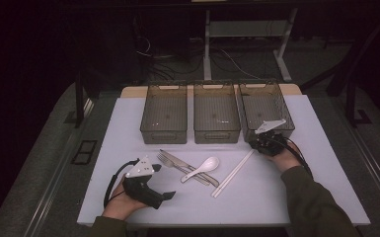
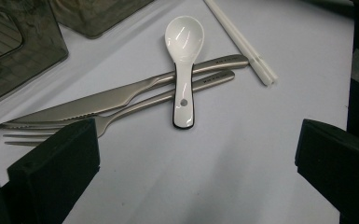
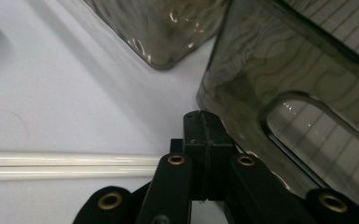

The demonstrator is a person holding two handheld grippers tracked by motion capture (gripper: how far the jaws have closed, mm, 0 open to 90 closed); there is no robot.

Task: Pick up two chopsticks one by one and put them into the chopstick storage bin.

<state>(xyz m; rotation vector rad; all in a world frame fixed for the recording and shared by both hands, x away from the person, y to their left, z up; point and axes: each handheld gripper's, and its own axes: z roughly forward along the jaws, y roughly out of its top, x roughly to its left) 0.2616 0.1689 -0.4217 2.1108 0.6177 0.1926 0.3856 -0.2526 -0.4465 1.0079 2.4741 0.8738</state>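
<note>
White surface with three smoky clear bins in a row along its far side: left bin, middle bin, right bin. Nearer lie a fork and knife side by side, a white spoon laid across both, and white chopsticks just beside them.

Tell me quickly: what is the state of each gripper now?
Left gripper: open, holding nothing.
Right gripper: shut, at the end of the chopsticks; a grip on them cannot be told.

spoon across knife and fork, chopsticks right
</note>
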